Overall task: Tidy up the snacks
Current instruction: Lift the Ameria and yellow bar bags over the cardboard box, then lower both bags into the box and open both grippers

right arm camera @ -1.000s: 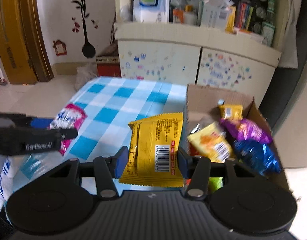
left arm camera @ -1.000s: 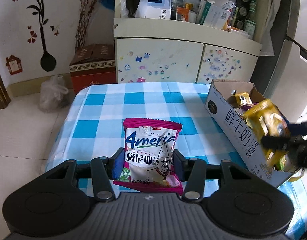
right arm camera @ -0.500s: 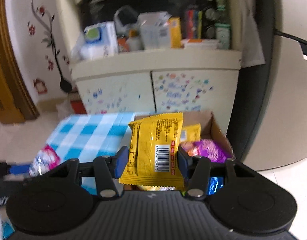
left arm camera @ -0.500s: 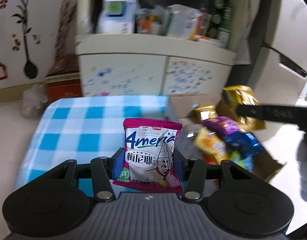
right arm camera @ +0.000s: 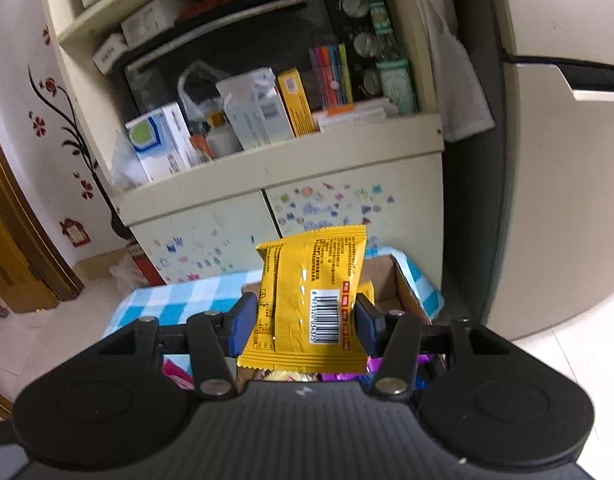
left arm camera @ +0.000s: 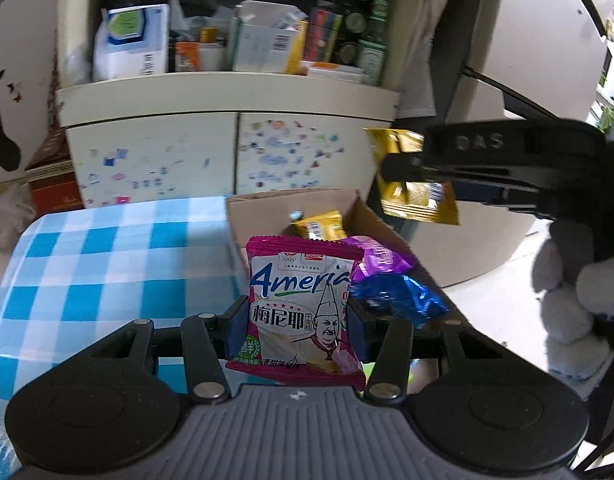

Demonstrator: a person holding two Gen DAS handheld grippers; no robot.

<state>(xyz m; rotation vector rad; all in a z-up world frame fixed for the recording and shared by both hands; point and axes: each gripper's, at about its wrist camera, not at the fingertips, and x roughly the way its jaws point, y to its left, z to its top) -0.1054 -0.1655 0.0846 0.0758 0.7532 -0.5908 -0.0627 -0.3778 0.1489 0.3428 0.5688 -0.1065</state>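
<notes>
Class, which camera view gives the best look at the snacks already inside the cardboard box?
The left wrist view. It looks down into the cardboard box, showing a yellow packet, a purple packet and a blue packet. In the right wrist view the held yellow snack packet hides most of the box, leaving only slivers.

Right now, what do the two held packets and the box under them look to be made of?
Pink packet: glossy printed plastic film, likely; crimped top edge. Yellow packet: shiny film or foil laminate; glare streaks, serrated seams. Box: brown, matte corrugated cardboard, with raw, bent flaps.
</notes>
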